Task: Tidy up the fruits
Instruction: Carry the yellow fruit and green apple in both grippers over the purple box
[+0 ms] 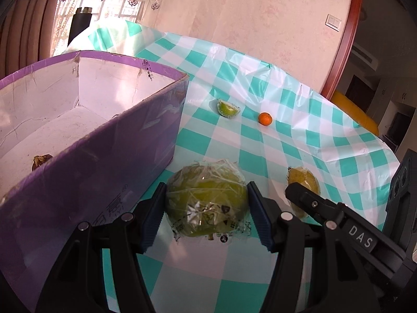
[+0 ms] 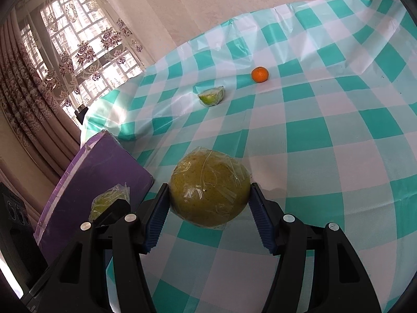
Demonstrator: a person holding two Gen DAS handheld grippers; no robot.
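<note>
Left wrist view shows my left gripper (image 1: 207,203) with its jaws pressed on both sides of a big wrapped green fruit (image 1: 207,200), right beside the purple box (image 1: 104,140), which lies to its left. My right gripper (image 2: 208,203) has its jaws tight on a wrapped yellow fruit (image 2: 208,190), further from the box, so I think the left one goes in first. A green slice (image 2: 211,96) and a small orange (image 2: 259,74) wait far ahead on the bench (image 2: 325,156).
</note>
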